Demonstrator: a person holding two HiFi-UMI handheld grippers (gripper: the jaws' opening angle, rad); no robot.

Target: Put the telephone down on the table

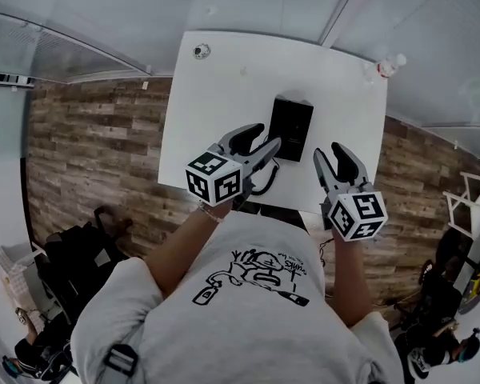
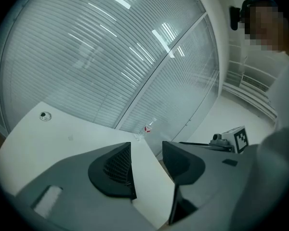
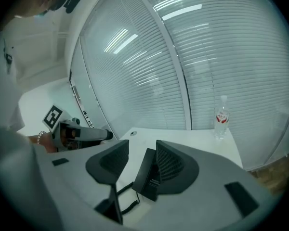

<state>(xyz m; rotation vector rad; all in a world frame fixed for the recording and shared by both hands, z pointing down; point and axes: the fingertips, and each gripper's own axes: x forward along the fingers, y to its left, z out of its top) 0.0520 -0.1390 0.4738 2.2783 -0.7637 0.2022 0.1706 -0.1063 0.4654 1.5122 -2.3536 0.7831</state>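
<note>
I see the flat black corded telephone (image 1: 290, 126) lying on the white rectangular desk (image 1: 224, 78), at the centre of the head view. My left tool (image 1: 264, 138) and right tool (image 1: 330, 152) hover above it, jaws part-spread, pinching nothing. I judge the task done.

A pale grey T-shirt (image 1: 224, 326) bears a black drawing (image 1: 252, 277); the left gripper (image 1: 264, 137) and right gripper (image 1: 329, 150) are grey, with 2 black-and-white marker cubes (image 1: 214, 178).

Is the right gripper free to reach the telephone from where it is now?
Probably yes: the telephone lies on the table just ahead of the right gripper, its fingers apart, nothing between.
</note>
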